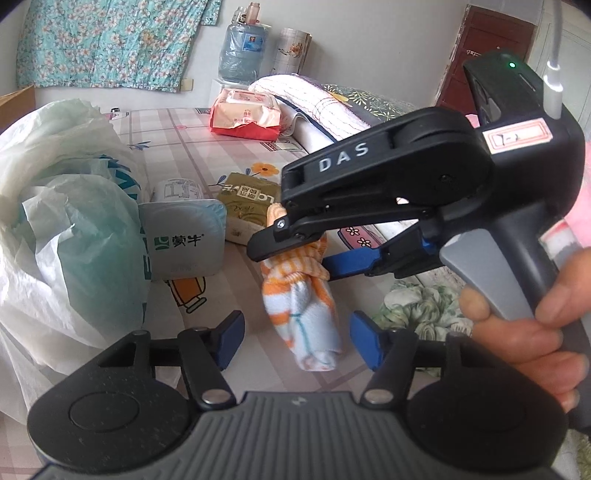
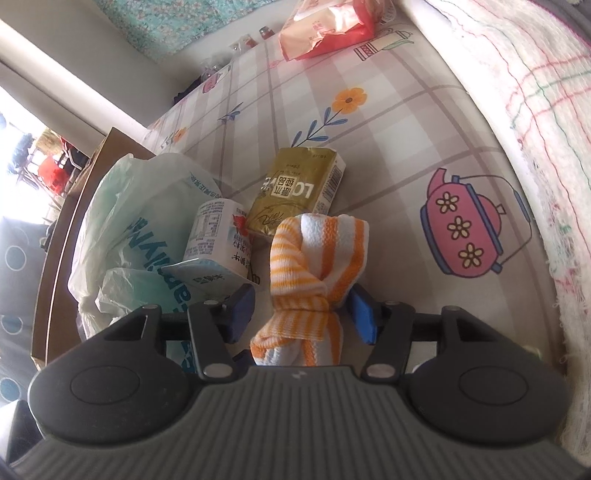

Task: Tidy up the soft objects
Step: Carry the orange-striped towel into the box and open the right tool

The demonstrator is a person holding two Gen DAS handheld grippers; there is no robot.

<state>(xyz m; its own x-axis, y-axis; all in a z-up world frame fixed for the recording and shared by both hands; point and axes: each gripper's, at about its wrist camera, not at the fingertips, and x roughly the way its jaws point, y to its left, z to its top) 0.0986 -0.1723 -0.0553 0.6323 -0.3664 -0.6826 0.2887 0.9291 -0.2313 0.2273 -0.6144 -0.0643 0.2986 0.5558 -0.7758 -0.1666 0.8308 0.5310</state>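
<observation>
- Left wrist view: rolled sock (image 1: 301, 317), white with orange stripes, lay on the checked sheet (image 1: 207, 147), long axis running away from the camera
- Left gripper (image 1: 297, 338) hung over the near end of the roll; jaws spread, roll between them, a sliver of sheet visible on each side, pads not pressing
- Right gripper (image 1: 295, 258) reached in from the right, held by a hand (image 1: 528, 332); jaws parted around the far, knotted end of the roll; upper finger overlapped the fabric, contact not possible to confirm from this side
- Plastic bag (image 1: 62, 240) slumped at left; yogurt cup (image 1: 184, 240) on its side just beside it, foil lid toward the camera; gold carton (image 1: 247, 206) behind the cup, near the sock's far end
- Farther back: red wipes pack (image 1: 245, 114); folded towel (image 1: 314, 99) to its right
- Right wrist view: sock (image 2: 317, 251) rose between the jaws of the right gripper (image 2: 303, 314), knot level with the pads
- Jaws spread; left pad clearly apart from the fabric; right pad just beside it, touching or not could not be told; no pinch seen
- Cup (image 2: 218, 240) and carton (image 2: 295, 188) sat just beyond the sock, bag (image 2: 147, 236) to the left; wipes pack (image 2: 325, 26) well apart at top; towel (image 2: 535, 110) along the right edge
</observation>
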